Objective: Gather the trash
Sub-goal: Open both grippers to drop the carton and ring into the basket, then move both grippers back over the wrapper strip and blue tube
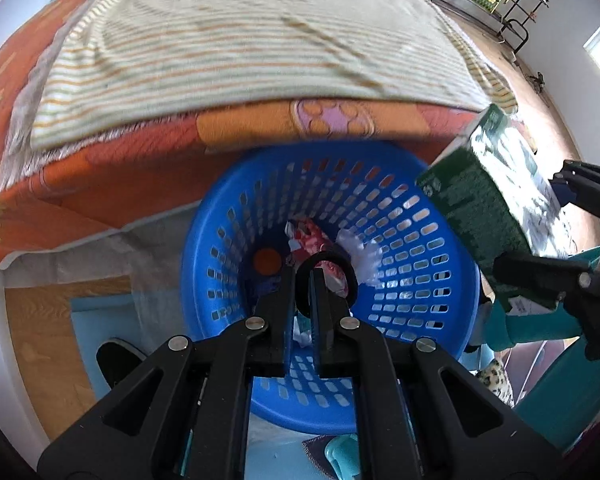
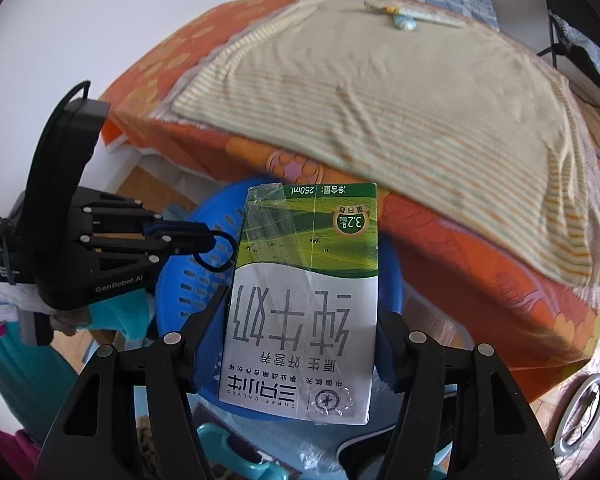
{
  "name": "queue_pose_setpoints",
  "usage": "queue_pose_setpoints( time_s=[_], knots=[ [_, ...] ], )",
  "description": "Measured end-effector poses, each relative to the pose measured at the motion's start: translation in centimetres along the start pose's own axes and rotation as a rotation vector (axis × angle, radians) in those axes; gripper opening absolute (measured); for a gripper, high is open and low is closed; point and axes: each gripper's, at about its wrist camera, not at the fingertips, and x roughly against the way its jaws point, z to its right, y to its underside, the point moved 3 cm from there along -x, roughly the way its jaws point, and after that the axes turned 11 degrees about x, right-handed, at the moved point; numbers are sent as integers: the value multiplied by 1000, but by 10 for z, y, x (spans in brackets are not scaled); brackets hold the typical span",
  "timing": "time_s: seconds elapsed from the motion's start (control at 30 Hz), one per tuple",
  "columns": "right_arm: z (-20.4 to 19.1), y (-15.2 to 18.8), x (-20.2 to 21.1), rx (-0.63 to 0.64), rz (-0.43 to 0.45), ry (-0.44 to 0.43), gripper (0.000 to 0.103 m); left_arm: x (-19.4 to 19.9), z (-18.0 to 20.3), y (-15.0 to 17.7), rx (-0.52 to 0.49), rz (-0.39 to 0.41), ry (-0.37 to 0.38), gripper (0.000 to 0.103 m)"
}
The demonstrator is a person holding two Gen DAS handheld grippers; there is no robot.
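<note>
Green milk carton [image 2: 304, 300], long axis along the fingers, clamped in right tool [image 2: 300, 320]; left tool [image 1: 300, 280] pinches a black ring [image 1: 327, 278].

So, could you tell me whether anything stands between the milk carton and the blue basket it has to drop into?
Nothing visible does. The right gripper holds the carton over the basket's open mouth. The left gripper, shut on a black hair tie, hangs over the basket beside it, apart from the carton.
</note>
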Motion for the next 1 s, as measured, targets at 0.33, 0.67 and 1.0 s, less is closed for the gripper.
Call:
queue_pose_setpoints(
  time_s=[0.33,0.67,1.0],
  knots=[
    [-7,3,-19,13,-64,0,63,-4,-4,-3,9,-20,-20,22],
    [-2,5,-23,-15,-72,-7,63,-9,-6,-5,21,-28,-41,42],
    [6,3,-15,-49,-41,5,63,-9,-6,-6,21,-28,-45,45]
  ],
)
